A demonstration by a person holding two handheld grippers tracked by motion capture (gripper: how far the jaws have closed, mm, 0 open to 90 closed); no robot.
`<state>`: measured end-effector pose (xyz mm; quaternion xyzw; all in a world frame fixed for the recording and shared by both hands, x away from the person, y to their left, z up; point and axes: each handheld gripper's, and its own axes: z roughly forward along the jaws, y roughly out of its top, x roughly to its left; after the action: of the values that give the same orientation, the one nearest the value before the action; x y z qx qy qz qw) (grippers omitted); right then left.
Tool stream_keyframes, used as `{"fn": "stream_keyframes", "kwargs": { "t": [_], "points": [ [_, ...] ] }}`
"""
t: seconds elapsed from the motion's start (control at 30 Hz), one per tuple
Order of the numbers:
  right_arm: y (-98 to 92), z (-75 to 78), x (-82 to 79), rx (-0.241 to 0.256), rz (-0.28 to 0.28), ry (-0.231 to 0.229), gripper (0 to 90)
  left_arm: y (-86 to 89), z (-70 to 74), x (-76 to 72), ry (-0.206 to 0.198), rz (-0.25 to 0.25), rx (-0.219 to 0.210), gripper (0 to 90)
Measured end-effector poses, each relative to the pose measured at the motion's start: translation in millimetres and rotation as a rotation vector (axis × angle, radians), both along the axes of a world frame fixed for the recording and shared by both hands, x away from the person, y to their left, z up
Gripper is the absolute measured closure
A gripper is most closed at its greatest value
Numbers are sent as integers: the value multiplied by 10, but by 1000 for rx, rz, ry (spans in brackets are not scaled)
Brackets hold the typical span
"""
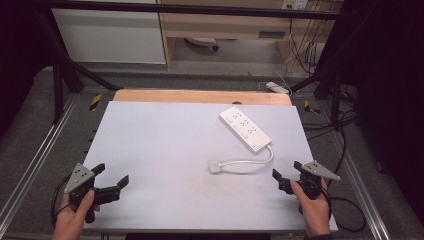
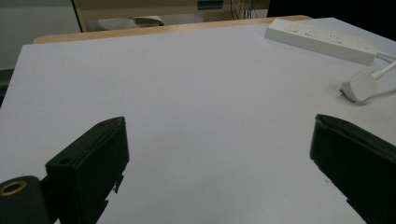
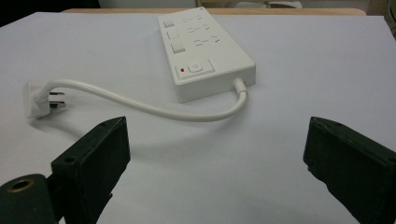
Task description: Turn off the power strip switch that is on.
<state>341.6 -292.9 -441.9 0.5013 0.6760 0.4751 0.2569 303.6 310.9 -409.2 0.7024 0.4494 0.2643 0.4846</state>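
— What is seen on the table (image 1: 165,165)?

— A white power strip (image 1: 245,128) is laid diagonally on the pale grey surface, toward the far right. A short white cord (image 1: 252,161) is curved out from its near end and is ended by a white plug (image 1: 215,167), which is laid flat on the table nearer the middle. In the right gripper view the strip's (image 3: 201,46) red indicator and power switch (image 3: 195,66) are shown at the end where the cord (image 3: 154,109) is attached, and the plug's (image 3: 39,100) metal pins are turned toward the right.

— How are the two tools held?

— The left gripper (image 1: 111,180) is held by the left hand (image 1: 75,215) at the near left corner of the table. Its jaws are spread wide and nothing is held between them. The right gripper (image 1: 286,171) is held by the right hand (image 1: 314,207) at the near right edge, with its jaws likewise spread wide and nothing clasped.

— And how near is the strip to either tool?

— The strip and plug are placed just ahead of the right gripper, untouched by it. From the left gripper they are well apart, and are seen at the far right of the left gripper view (image 2: 322,41).
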Motion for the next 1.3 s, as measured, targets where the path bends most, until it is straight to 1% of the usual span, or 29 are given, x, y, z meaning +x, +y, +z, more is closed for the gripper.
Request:
{"fn": "stream_keyframes", "kwargs": {
  "t": [0.13,0.2,0.23,0.27,0.33,0.4,0.47,0.5,0.53,0.8,0.97,1.17,1.2,1.3],
  "points": [
    [-8,2,-3,-1,-12,4,78,1,5,-5,-4,-2,-3,45],
    [-13,-9,-4,-11,-11,32,87,1,5,-2,-3,-4,0,45],
    [-16,-14,-2,-5,-7,42,84,-3,4,0,-2,-2,-5,45],
    [-18,-9,-3,5,-1,38,84,-5,5,1,-2,-2,-6,45],
    [-9,13,-13,12,2,16,84,-6,6,0,-5,-2,-4,45],
    [-4,21,-19,-5,5,-2,86,-2,6,1,-5,-4,-2,45],
    [-2,29,-24,-28,-9,-19,97,-5,7,3,-5,-2,-4,45],
    [-4,35,-30,-35,-19,-30,97,-7,8,3,-6,-3,-1,45],
    [-6,38,-32,-31,-24,-35,97,-7,8,3,-6,-3,-1,45],
    [16,66,-44,-22,-14,-46,74,-4,11,-1,-9,-1,-4,45],
    [10,89,-39,5,-1,-59,66,1,15,3,1,-8,-18,45],
    [15,116,-53,4,-2,-67,61,7,14,2,-2,-6,-16,45],
    [18,134,-63,1,-3,-87,56,7,12,2,-1,-8,-15,45],
    [27,163,-84,7,-3,-108,53,3,12,2,-2,-7,-16,45]
  ]
}}
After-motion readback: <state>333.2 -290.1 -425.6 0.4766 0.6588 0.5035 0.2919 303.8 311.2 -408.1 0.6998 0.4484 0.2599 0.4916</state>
